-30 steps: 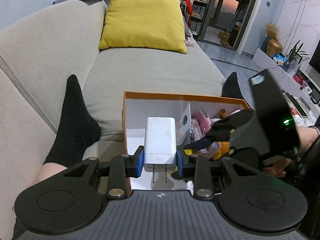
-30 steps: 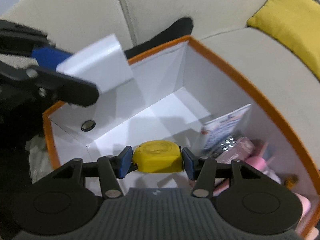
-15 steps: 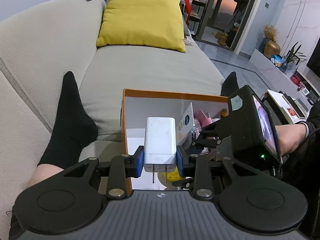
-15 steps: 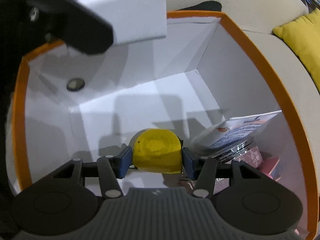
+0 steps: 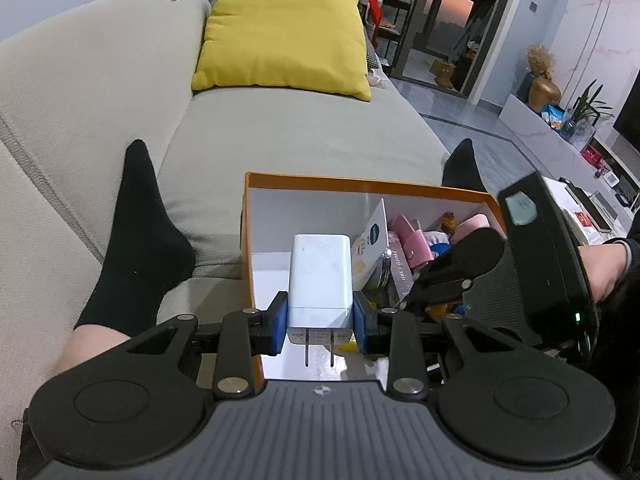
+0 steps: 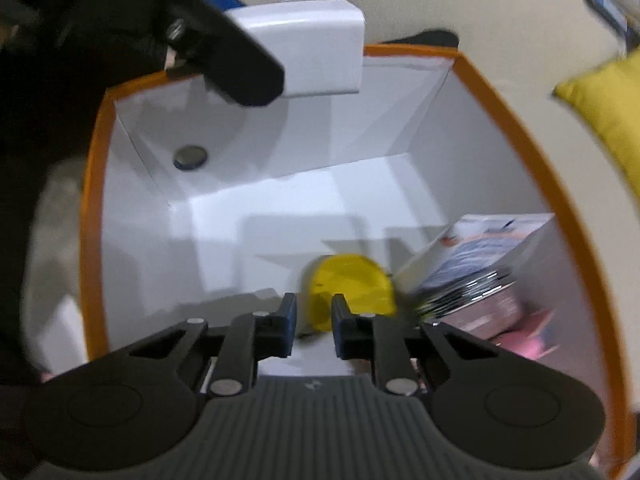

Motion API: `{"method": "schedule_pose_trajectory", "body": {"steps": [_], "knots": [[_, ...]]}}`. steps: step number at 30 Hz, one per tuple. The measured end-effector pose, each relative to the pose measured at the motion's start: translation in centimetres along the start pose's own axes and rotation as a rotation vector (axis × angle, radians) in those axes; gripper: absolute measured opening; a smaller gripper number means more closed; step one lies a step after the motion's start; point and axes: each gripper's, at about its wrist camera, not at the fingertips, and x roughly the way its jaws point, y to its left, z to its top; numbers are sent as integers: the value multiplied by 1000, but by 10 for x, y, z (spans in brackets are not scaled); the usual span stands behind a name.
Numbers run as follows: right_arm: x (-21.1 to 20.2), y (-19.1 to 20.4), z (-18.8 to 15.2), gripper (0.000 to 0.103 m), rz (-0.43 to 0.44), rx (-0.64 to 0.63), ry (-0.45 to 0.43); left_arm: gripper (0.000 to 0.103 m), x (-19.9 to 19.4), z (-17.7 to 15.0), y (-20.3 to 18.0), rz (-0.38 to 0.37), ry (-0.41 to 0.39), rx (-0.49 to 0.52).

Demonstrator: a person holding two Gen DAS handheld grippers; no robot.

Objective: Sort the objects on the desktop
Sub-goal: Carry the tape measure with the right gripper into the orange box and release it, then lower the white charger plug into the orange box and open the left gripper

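Observation:
My left gripper [image 5: 320,322] is shut on a white plug charger [image 5: 320,276], prongs toward the camera, held over the near left end of the orange-rimmed white box [image 5: 360,184]. The charger also shows in the right wrist view [image 6: 320,52], above the box rim [image 6: 90,200]. My right gripper [image 6: 314,314] is inside the box, its jaws narrow and empty. A yellow round tape measure [image 6: 352,288] lies on the box floor just beyond the fingertips, free of them. The right gripper shows in the left wrist view [image 5: 408,300] low in the box.
The box sits on a beige sofa [image 5: 280,132] between two black-socked feet [image 5: 136,240]. Its right half holds a card packet [image 5: 370,248], pink items [image 5: 412,240] and a silver packet [image 6: 472,292]. A yellow cushion [image 5: 284,36] lies at the far end.
My right gripper has let go of the yellow tape measure, which now lies on the box floor, and its jaws have narrowed. The left gripper still holds the charger over the box.

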Motion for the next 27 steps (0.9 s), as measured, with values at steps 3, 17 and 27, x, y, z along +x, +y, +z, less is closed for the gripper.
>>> {"method": "schedule_pose_trajectory", "body": {"steps": [3,17,27], "knots": [[6,-5,5,16,77,51,26,37,6,2,-1,-13,15,4],[14,-24,3,6,56,196,52,37,23,7,-2,-37,54,17],[-11,-32,2,10,42,245,-19,37,54,20,-14,26,139,30]]}}
